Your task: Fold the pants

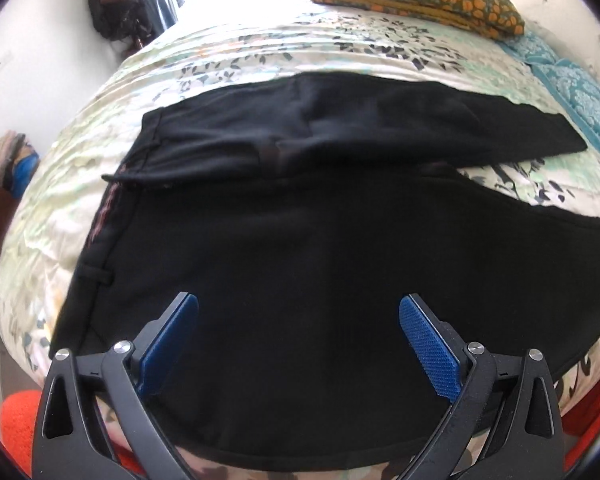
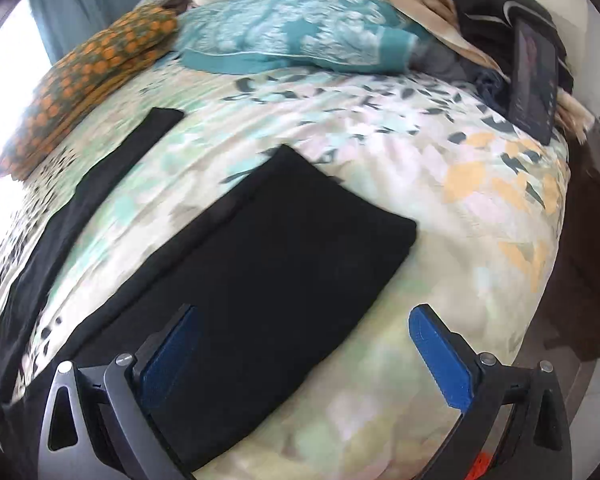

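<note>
While black pants (image 1: pixel 300 264) are lying spread on the bedspread (image 1: pixel 260 52), we are holding left gripper (image 1: pixel 299 308) and right gripper (image 2: pixel 302 318) wide apart, gripping nothing, pants stretching toward twelve o'clock.

One pair of black pants (image 1: pixel 300 248), two pillows (image 2: pixel 292 32), one tablet (image 2: pixel 534 80)

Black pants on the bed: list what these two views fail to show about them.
- Left wrist view: the black pants near hem drops behind the left gripper and the frame's bottom edge; the nearer leg's end is cut off at the right edge.
- Right wrist view: the waistband is out of frame; motion blur smears the bedspread and the cloth edges.
- Both views: the dark cloth hides creases and pockets.
</note>
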`<state>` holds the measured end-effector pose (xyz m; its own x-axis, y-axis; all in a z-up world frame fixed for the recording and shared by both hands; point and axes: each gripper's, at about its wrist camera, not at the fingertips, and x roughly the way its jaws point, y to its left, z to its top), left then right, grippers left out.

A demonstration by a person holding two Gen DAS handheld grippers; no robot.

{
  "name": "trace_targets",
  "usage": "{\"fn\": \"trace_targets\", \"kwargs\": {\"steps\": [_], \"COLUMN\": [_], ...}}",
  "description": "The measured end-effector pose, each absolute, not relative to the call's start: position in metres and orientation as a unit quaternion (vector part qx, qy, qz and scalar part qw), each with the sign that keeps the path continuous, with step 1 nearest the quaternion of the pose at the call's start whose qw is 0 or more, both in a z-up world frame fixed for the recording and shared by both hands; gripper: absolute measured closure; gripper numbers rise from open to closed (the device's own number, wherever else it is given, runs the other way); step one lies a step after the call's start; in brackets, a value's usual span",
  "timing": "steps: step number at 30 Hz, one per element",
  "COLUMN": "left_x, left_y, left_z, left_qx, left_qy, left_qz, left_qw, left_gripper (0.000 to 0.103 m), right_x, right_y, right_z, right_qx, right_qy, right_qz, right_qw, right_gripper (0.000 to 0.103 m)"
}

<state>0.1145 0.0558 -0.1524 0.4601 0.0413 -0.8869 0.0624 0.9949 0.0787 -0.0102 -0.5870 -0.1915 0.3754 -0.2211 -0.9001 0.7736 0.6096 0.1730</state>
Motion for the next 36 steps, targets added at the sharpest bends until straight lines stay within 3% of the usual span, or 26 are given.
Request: {"fn": "trace_targets", "kwargs": {"steps": [1, 2, 3, 5, 8, 10, 11, 12, 14, 20, 28, 32, 36], "left_x": [0.112, 0.110, 0.109, 0.104, 0.100, 0.100, 0.102, 0.105, 0.111, 0.124, 0.113, 0.110, 0.107], "left_y": [0.053, 0.050, 0.047, 0.042, 0.040, 0.041, 0.041, 0.043, 0.047, 0.050, 0.056, 0.055, 0.057], "left_z": [-0.159, -0.165, -0.170, -0.174, -0.162, -0.154, -0.151, -0.149, -0.144, -0.161, -0.191, -0.190, -0.190], "left_qx": [0.052, 0.055, 0.061, 0.077, 0.082, 0.077, 0.075, 0.073, 0.063, 0.052, 0.033, 0.044, 0.047], "left_qy": [0.524, 0.527, 0.531, 0.537, 0.518, 0.508, 0.505, 0.502, 0.491, 0.484, 0.495, 0.501, 0.505], "left_qz": [-0.004, 0.000, 0.002, 0.004, -0.007, -0.011, -0.010, -0.007, 0.005, 0.027, 0.025, 0.017, 0.014], "left_qw": [0.850, 0.848, 0.845, 0.840, 0.851, 0.858, 0.860, 0.862, 0.869, 0.873, 0.868, 0.864, 0.862], "left_gripper": [0.002, 0.002, 0.002, 0.002, 0.002, 0.002, 0.002, 0.002, 0.002, 0.002, 0.000, 0.000, 0.000], "right_x": [-0.011, -0.009, -0.005, -0.006, -0.023, -0.028, -0.028, -0.027, -0.027, -0.013, 0.018, 0.023, 0.017], "right_y": [-0.595, -0.596, -0.593, -0.591, -0.597, -0.597, -0.596, -0.592, -0.574, -0.451, -0.283, -0.249, -0.268], "right_z": [-0.195, -0.191, -0.187, -0.185, -0.182, -0.184, -0.184, -0.181, -0.163, -0.126, -0.167, -0.201, -0.210], "right_qx": [0.312, 0.293, 0.262, 0.257, 0.268, 0.272, 0.267, 0.260, 0.221, 0.116, 0.051, -0.027, 0.031], "right_qy": [0.458, 0.455, 0.460, 0.465, 0.450, 0.447, 0.449, 0.446, 0.426, 0.405, 0.470, 0.514, 0.523], "right_qz": [-0.314, -0.316, -0.313, -0.302, -0.321, -0.331, -0.333, -0.331, -0.337, -0.243, -0.056, -0.029, -0.033], "right_qw": [0.771, 0.780, 0.789, 0.792, 0.789, 0.786, 0.785, 0.790, 0.810, 0.874, 0.879, 0.857, 0.851], "right_gripper": [0.002, 0.009, 0.048, 0.096, 0.097, 0.089, 0.073, 0.044, 0.010, 0.008, 0.007, 0.005, 0.000]}}
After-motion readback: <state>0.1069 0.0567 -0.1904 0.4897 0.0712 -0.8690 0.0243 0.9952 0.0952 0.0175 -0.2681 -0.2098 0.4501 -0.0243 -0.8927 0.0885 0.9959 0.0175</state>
